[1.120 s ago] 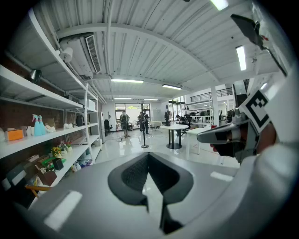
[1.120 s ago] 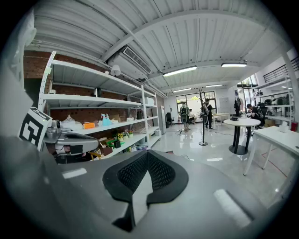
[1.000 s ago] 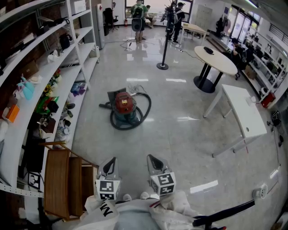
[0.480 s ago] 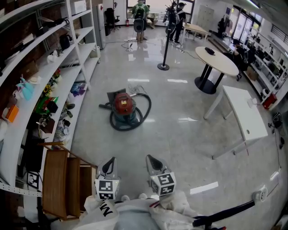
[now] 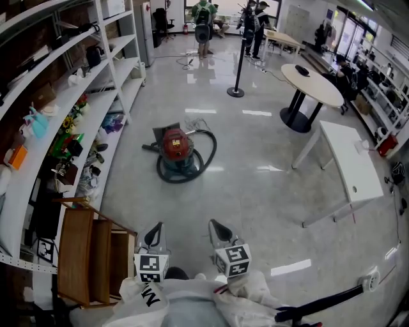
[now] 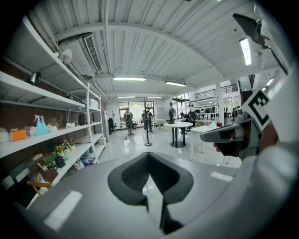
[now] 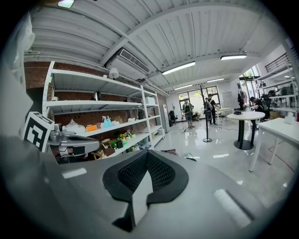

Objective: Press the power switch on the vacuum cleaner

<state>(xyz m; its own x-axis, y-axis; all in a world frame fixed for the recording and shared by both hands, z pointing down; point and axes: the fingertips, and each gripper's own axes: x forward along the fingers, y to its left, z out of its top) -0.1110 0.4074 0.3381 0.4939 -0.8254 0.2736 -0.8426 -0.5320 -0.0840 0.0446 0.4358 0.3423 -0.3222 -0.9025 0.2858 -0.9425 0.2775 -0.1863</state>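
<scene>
The vacuum cleaner (image 5: 177,148) stands on the glossy floor a few steps ahead, with a red lid, a teal body and a black hose looped round it. My left gripper (image 5: 156,234) and right gripper (image 5: 218,229) are held low and close to my body, side by side, well short of the vacuum. Both point forward with nothing in them. In the left gripper view the left gripper (image 6: 148,156) has its black pads together, and the right gripper (image 7: 147,153) in its own view looks the same. The power switch is too small to make out.
Long white shelves (image 5: 77,102) packed with small items run along the left. A wooden stool (image 5: 89,255) stands by my left side. A white rectangular table (image 5: 348,163), a round table (image 5: 313,83) and a post on a base (image 5: 236,91) stand to the right and beyond. People (image 5: 203,19) stand far off.
The view has crept slightly forward and right; the wooden stool sits a little lower in frame. Both grippers keep the same pose and stay shut.
</scene>
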